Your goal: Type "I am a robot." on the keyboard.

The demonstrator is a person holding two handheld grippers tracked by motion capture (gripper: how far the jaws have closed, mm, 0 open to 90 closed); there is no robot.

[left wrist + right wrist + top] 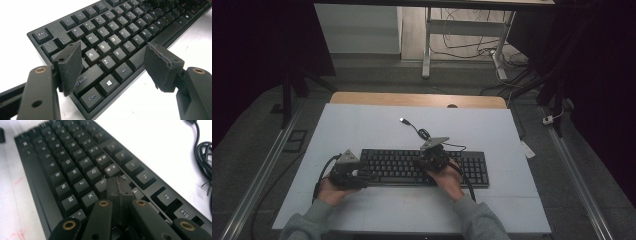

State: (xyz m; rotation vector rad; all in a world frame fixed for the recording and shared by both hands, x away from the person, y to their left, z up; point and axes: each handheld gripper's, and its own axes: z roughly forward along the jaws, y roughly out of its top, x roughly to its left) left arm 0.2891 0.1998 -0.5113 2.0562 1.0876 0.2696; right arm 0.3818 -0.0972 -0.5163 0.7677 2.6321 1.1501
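Now right gripper (117,192), jaws clenched, pressing keys mid keyboard (424,167); left gripper (112,66) jaws released over left end; next likely careful single-key aim

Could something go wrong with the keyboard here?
Maybe. The right gripper is shut, its tips down among the keys near K, so it might press a neighbouring key too. The left gripper is open over the keyboard corner near Shift; a nudge there could slide it. The loose cable nearby could snag.

Dim room, grey carpet (257,130), white desk legs (427,45), tangled floor cables (472,42).
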